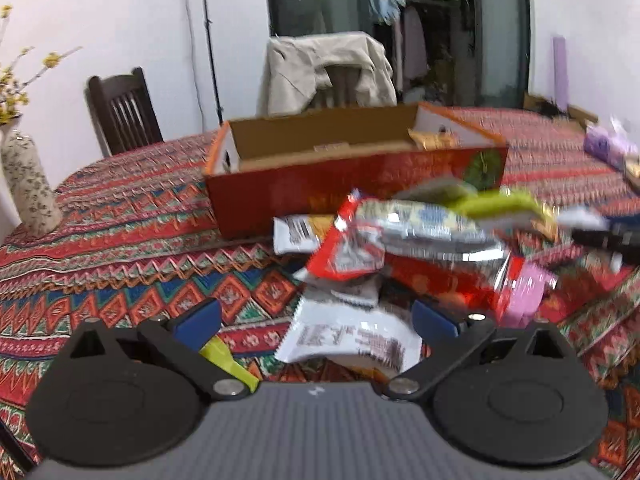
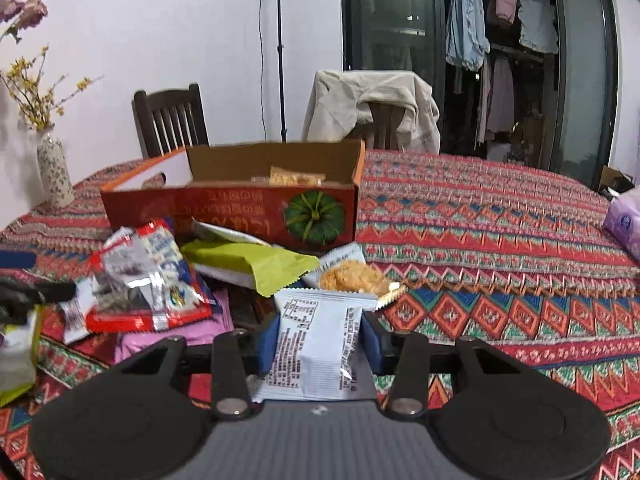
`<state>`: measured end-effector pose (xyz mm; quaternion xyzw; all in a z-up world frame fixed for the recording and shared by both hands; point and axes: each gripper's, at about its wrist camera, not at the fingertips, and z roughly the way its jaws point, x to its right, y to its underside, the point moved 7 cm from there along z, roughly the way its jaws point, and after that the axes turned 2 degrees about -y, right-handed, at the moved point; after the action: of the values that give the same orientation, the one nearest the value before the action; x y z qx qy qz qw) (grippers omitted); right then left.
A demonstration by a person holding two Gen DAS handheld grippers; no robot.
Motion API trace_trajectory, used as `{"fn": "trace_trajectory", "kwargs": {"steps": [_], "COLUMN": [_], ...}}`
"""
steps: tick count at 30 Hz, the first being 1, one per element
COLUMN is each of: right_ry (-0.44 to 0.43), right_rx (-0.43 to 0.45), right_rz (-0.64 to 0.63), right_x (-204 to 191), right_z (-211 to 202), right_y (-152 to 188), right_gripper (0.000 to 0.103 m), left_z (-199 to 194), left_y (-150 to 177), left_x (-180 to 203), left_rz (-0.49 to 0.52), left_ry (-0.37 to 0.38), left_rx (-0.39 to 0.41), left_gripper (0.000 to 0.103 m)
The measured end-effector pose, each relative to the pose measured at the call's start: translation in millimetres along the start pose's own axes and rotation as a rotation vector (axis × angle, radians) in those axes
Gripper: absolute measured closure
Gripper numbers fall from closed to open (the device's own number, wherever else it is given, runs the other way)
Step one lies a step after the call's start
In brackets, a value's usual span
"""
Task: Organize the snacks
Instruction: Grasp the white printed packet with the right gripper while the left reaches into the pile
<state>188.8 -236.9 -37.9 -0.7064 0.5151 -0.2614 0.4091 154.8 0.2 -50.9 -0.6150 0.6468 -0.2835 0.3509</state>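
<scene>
A pile of snack packets (image 1: pixel 400 240) lies on the patterned tablecloth (image 1: pixel 120 240) in front of a red cardboard box (image 1: pixel 320 192) with an open top. A few snacks lie inside the box (image 2: pixel 296 178). My left gripper (image 1: pixel 316 320) stands open just before the pile. A white printed packet (image 1: pixel 348 340) lies on the cloth between its blue pads (image 1: pixel 198 318), and neither pad presses on it. My right gripper (image 2: pixel 319 346) is shut on a pale blue-white packet (image 2: pixel 316 316), held upright above the cloth. The left gripper's fingers (image 2: pixel 36 292) show at the left edge of the right wrist view.
A flowered vase (image 1: pixel 28 184) stands at the table's far left. Two chairs (image 2: pixel 172 120) stand behind the table, one draped with a beige jacket (image 2: pixel 372 100). A purple tissue pack (image 2: pixel 624 220) sits at the right. A yellow-green packet (image 1: pixel 228 364) lies under my left gripper.
</scene>
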Motion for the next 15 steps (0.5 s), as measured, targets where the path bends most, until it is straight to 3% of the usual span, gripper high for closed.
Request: {"fn": "trace_trajectory", "kwargs": {"steps": [5,15], "right_ry": [0.005,-0.035], "right_rx": [0.029,0.028], "right_rz": [0.011,-0.013], "right_x": [2,-14], "right_z": [-4,-1], "right_y": [-9,-13], "right_gripper": [0.061,0.061], "left_z": [18,31], "left_y": [5,8], "left_x": [3,15], "left_rz": [0.016,0.027], "left_ry": [0.033,0.078], "left_rx": [-0.065,-0.108], "left_gripper": [0.000,0.000]}}
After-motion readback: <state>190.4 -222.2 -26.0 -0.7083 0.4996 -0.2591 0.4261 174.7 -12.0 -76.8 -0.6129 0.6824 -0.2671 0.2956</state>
